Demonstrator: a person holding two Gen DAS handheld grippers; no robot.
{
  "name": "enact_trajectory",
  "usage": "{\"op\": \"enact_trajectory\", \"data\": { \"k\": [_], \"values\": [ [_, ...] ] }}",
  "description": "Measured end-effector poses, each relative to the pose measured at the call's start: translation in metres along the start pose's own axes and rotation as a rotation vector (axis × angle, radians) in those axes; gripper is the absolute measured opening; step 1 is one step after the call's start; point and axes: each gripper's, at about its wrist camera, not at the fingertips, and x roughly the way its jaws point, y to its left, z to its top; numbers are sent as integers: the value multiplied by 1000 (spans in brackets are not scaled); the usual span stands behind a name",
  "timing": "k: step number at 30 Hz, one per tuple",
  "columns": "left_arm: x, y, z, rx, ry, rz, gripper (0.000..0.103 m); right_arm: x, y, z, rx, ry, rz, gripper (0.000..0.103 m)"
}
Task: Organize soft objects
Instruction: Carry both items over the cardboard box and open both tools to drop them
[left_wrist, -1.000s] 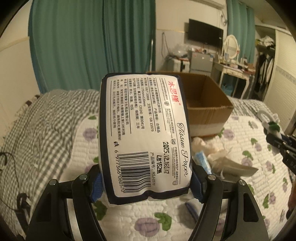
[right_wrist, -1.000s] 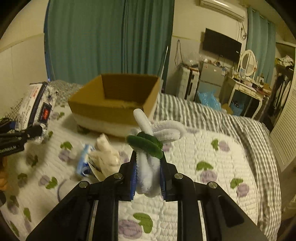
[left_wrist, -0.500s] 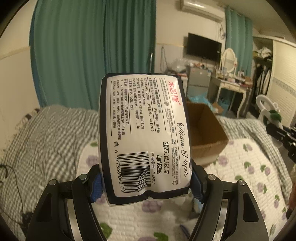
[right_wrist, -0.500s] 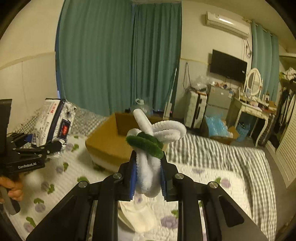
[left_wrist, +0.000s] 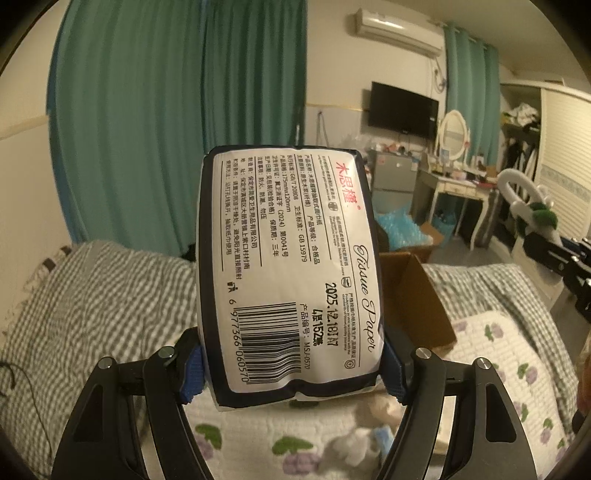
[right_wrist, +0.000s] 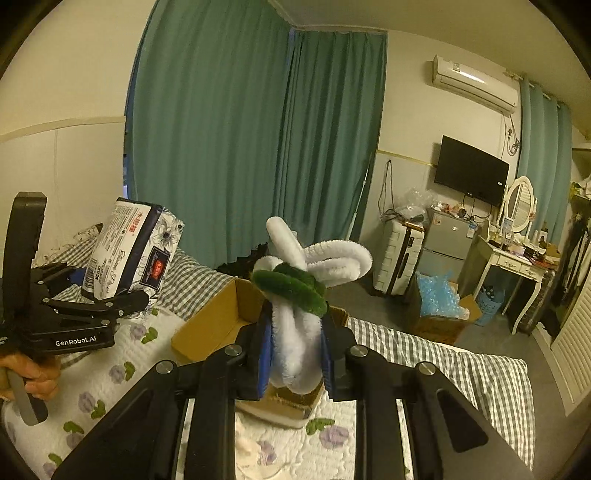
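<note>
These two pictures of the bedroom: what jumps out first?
A tissue paper pack, barcode facing the camera, fills the left view, clamped in the left hand-held gripper. In the right view, the right hand-held gripper pinches a white and green fuzzy toy, raised in front of a cardboard box on the bed.

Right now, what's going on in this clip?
A person is tidying soft items on a bed with two handheld grippers. The left gripper is clamped on a tissue paper pack, held up in the air. The right gripper is clamped on a white and green pipe-cleaner bundle, also lifted. An open cardboard box sits on the bed ahead of both. A few soft scraps lie on the quilt.
</note>
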Motion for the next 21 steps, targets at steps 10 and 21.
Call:
{"op": "enact_trajectory", "data": {
  "k": [10, 21],
  "values": [
    [57, -14, 20, 32, 13, -15, 74, 71, -6, 12, 15, 43, 29, 22],
    [125, -26, 2, 63, 108, -45, 74, 156, -15, -29, 25, 170, 27, 22]
  ]
}}
